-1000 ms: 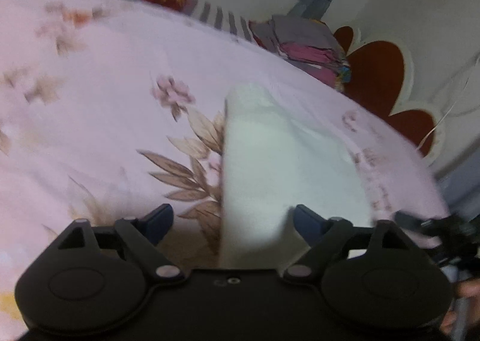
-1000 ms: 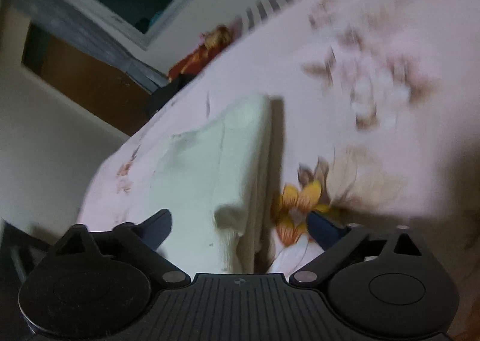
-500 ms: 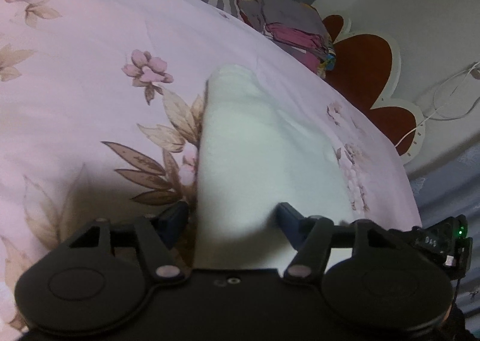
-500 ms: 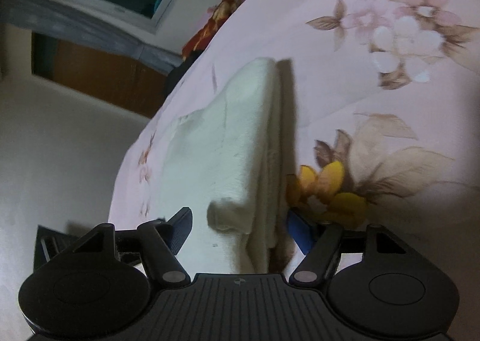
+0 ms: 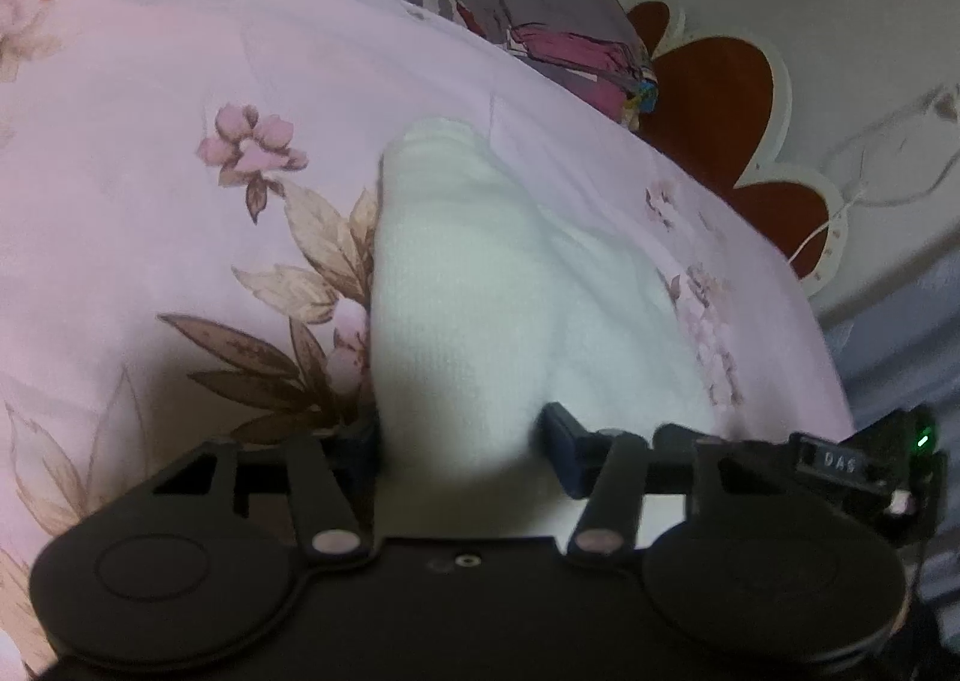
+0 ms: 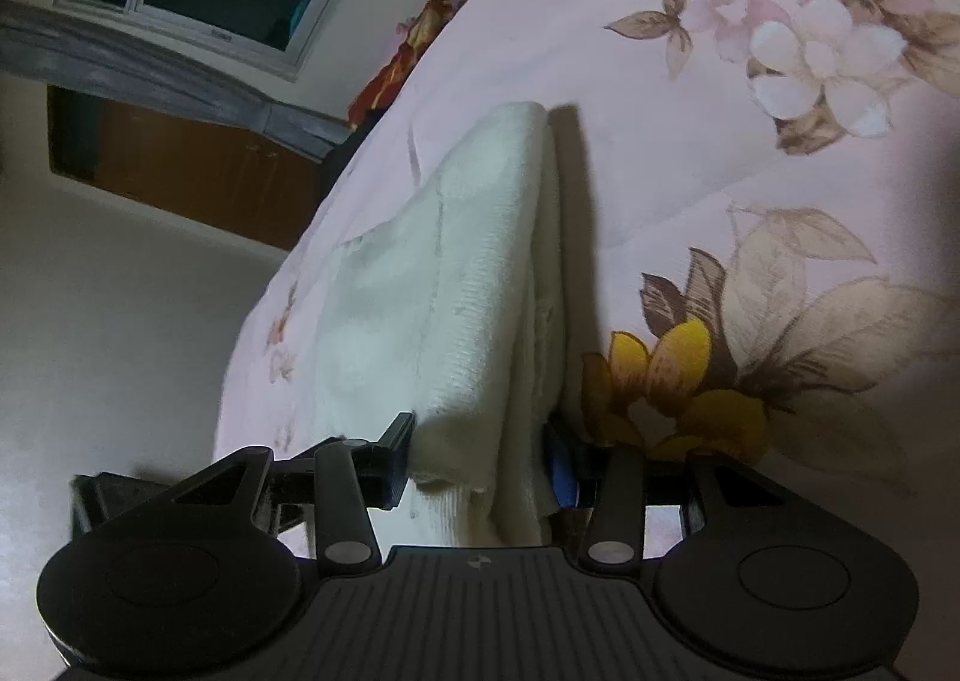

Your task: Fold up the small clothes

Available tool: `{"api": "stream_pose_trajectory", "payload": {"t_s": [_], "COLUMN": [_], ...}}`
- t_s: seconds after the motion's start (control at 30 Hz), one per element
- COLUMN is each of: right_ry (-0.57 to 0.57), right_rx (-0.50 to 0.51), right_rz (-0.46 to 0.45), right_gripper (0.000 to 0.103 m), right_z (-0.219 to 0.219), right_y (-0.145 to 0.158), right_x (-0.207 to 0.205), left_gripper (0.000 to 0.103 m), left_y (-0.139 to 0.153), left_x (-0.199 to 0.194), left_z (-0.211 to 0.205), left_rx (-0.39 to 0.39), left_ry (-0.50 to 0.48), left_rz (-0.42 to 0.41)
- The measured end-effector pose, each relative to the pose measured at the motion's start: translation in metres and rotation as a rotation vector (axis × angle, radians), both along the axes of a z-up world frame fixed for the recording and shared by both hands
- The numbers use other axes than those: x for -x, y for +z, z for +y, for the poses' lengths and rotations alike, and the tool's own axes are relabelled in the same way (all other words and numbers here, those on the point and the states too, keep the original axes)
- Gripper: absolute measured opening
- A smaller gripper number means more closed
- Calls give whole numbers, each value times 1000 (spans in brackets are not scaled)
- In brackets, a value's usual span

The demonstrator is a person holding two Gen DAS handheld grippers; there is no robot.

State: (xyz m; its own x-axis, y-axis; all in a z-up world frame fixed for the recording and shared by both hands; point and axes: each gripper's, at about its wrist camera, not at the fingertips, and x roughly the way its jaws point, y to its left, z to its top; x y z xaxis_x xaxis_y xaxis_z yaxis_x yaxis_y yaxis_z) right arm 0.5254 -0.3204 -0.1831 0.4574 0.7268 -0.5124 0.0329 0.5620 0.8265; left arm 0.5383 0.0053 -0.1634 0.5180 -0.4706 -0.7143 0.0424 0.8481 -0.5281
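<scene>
White garment (image 5: 456, 285) now pinched by left gripper (image 5: 459, 444) and right gripper (image 6: 480, 456), both narrowed from wide open; ready for lifting, next fold.

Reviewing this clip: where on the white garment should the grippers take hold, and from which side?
At the near edge of the white garment, one corner each, coming in from the person's side along the bedsheet. The cloth lies flat with that edge doubled and slightly raised, and the jaws of the left gripper and right gripper already straddle it.
</scene>
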Motion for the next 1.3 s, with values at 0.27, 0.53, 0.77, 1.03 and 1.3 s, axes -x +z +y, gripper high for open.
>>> {"api": "stream_pose_trajectory", "payload": {"t_s": [0.27, 0.53, 0.77, 1.03, 1.3], "right_ry": [29, 27, 53, 117, 199], "right_rx": [247, 341, 376, 363, 327], "right_rz": [-93, -161, -211, -243, -255], "right_gripper": [31, 30, 30, 30, 30], "right_z": [32, 66, 119, 185, 272], "right_y": [29, 62, 76, 90, 82], "right_x": [10, 26, 30, 26, 16], "left_gripper": [38, 37, 37, 37, 37], "left_y": [19, 47, 70, 83, 80], "left_x": [8, 21, 36, 59, 77], "left_z": [-13, -1, 35, 107, 184], "left_rx": [-112, -152, -179, -196, -217], "left_ry": [-69, -141, -133, -59, 12], "left_rz": [-71, -131, -175, -178, -145]}}
